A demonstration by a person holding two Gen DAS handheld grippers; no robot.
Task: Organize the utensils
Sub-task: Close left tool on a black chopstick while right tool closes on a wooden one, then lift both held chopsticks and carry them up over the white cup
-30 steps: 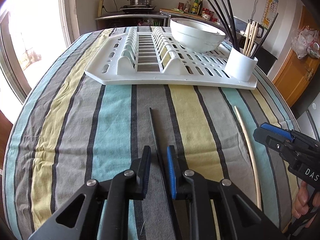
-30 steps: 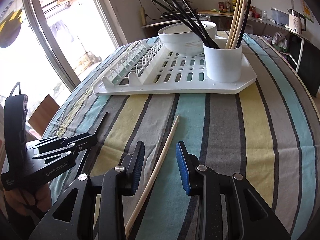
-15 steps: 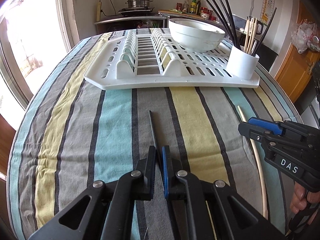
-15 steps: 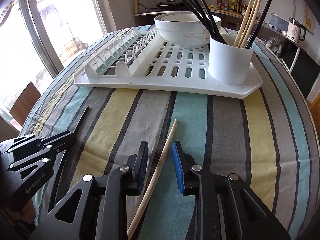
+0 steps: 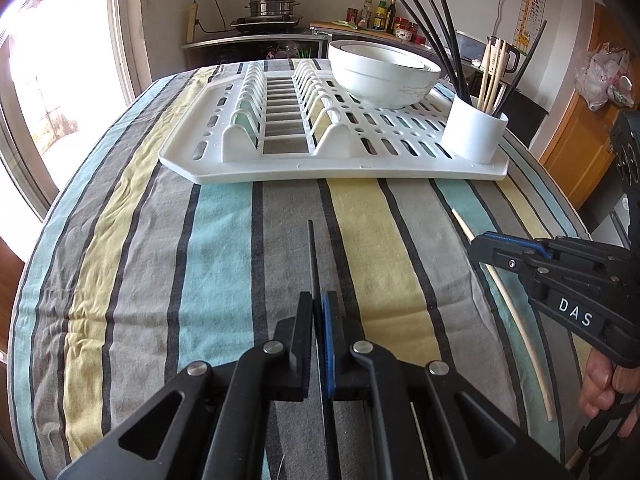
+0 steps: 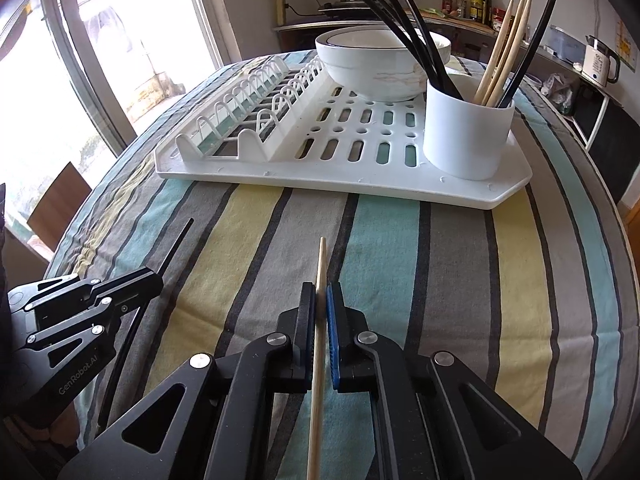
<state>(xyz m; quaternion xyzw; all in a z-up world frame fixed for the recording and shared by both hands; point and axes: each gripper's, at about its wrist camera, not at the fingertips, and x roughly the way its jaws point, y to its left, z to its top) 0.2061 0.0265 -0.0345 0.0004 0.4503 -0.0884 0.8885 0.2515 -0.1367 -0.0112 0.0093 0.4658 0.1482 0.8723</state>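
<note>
Left gripper: clenched on the black chopstick, lower centre of the left wrist view; the stick's tip points up the frame toward the rack.
Right gripper: clenched on the wooden chopstick, lower centre of the right wrist view; the stick runs down past the bottom edge.
Tablecloth: striped in grey, yellow and pale blue, under both chopsticks.
Dish rack: white, across the upper middle, well apart from both grippers.
Cup: white, on the rack's right end, holding black and wooden chopsticks.
Bowl: white, on the rack behind the cup.
Hand: at the right edge of the left wrist view, gripping the right gripper's handle.
</note>
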